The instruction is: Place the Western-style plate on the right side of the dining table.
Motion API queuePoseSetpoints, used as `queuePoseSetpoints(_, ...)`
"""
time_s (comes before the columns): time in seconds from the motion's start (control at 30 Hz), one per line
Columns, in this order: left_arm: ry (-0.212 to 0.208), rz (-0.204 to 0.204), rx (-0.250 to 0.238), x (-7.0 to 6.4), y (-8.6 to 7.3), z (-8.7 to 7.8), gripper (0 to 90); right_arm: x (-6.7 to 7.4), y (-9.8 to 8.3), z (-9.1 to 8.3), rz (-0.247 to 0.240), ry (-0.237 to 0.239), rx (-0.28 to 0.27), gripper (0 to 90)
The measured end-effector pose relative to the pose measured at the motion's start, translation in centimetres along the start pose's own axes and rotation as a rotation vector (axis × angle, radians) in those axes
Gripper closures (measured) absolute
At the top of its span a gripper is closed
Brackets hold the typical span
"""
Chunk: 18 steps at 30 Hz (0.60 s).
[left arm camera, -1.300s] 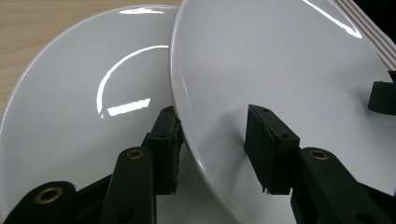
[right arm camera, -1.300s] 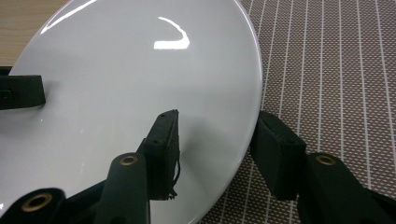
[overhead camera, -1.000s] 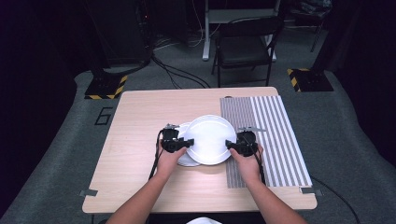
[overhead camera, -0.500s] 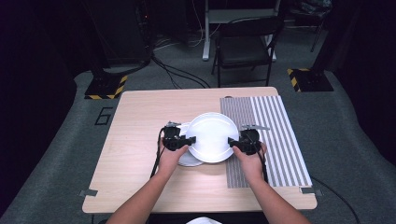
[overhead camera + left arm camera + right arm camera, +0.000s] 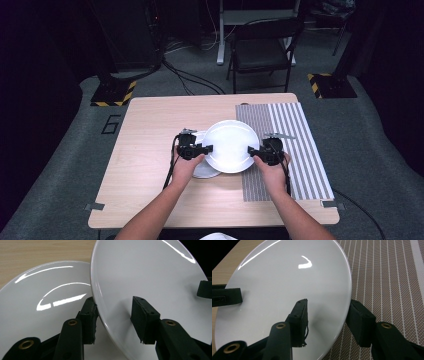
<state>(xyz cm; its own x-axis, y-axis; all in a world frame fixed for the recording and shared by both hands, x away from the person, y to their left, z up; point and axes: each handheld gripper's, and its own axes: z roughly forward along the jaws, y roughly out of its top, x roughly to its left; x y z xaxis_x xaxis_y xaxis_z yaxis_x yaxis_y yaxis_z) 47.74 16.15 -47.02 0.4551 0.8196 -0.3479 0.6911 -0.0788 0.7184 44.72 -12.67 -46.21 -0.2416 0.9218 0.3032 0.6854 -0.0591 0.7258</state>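
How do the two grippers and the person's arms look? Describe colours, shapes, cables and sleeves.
Both the left gripper and the right gripper are black, each with two blocky jaws and brass-coloured rivets at the joints. A grey plate sits on top of each. A black cable trails from each. The forearms are bare, with no sleeves in view.

Two white plates [image 5: 231, 146] [image 5: 202, 170], mid-table. One striped mat [image 5: 295, 145], right edge. Two grippers [image 5: 206, 148] [image 5: 254, 150]. One chair [image 5: 262, 52] beyond far edge.

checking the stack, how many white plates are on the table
2. The upper plate is held at both edges by the left gripper and right gripper; the lower plate rests on the table, partly covered. More could be hidden underneath.
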Motion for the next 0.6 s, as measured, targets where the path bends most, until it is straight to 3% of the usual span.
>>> queuePoseSetpoints(0.6, -0.003, 0.024, 0.008, -1.2, 0.6, 0.5, 56.4, -0.9, 0.1, -0.9, 0.01, -0.011, -0.018, 51.8)
